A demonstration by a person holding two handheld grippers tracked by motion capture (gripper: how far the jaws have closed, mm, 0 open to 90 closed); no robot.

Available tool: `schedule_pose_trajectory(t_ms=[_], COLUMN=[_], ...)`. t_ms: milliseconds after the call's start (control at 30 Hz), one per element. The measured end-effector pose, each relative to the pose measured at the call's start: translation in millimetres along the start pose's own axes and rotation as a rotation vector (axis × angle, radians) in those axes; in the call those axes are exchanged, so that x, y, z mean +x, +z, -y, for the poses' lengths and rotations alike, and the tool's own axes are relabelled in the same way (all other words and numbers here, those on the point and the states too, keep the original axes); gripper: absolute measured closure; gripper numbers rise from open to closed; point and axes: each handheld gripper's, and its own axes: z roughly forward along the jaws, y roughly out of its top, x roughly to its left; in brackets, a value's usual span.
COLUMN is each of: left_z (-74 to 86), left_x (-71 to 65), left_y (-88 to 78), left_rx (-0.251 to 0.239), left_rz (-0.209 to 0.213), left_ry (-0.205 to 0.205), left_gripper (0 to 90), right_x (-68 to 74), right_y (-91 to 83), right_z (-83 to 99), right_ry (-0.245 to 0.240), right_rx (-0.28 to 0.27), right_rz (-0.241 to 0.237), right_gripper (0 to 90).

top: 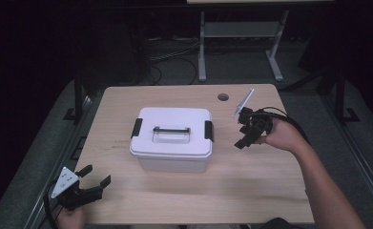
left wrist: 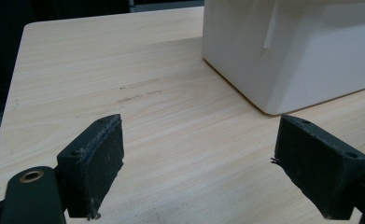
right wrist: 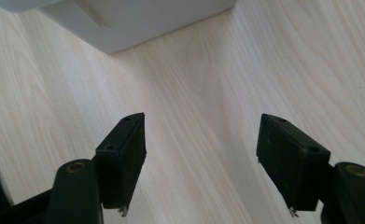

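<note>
The white box sits mid-table, lid on, its long axis running left to right. The right gripper hangs just off the box's right end, beside the black latch (much the nearer), jaws spread and empty. The left gripper waits near the box's front-left corner, also open.

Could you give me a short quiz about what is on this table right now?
1. True or false: the white box has its lid on.
2. Which gripper is nearer the box's right latch: A left gripper, B right gripper?
3. What is between the right gripper's jaws?

Key: 1 true. 2 B. 3 Nothing; bare table shows between them.
</note>
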Motion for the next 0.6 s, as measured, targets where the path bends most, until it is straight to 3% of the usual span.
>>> schedule_pose_trajectory(t_ms=[600], left_z=[-0.3], left_x=[-0.1], left_y=[0.0], left_rx=[0.003], left_rz=[0.001], left_ry=[0.007], left_gripper=[15.0], right_x=[-0.6], right_y=[6.1], right_z=[18.4], right_ry=[0.023], right_rx=[-0.008], right_rz=[-0.003], right_gripper=[31.7])
